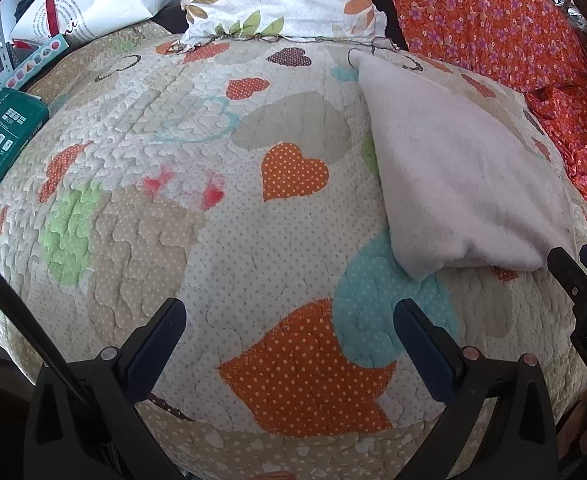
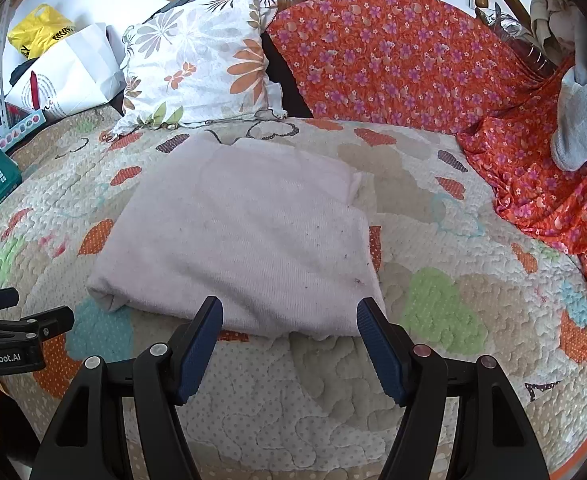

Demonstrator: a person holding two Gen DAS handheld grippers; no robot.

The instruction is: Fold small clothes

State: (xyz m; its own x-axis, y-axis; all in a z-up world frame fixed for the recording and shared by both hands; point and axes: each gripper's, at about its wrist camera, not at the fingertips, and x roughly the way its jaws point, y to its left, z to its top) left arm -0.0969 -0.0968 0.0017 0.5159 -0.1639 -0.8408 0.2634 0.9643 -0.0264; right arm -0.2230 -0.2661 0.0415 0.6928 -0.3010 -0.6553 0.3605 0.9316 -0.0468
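Lying folded on the quilt (image 2: pixel 453 240), cloth (image 2: pixel 245 232) looks done. Right gripper (image 2: pixel 289 344) spread at cloth's near edge, left gripper (image 1: pixel 289 320) spread beside cloth. Next likely: set aside.

Green box (image 1: pixel 1 140) cut by the left edge — print too small; quilt beneath the folded cloth (image 2: pixel 245 236) hidden.

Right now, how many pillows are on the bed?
1: a floral pillow at the far edge of the quilt, beyond the folded pink cloth. Others may be hidden.
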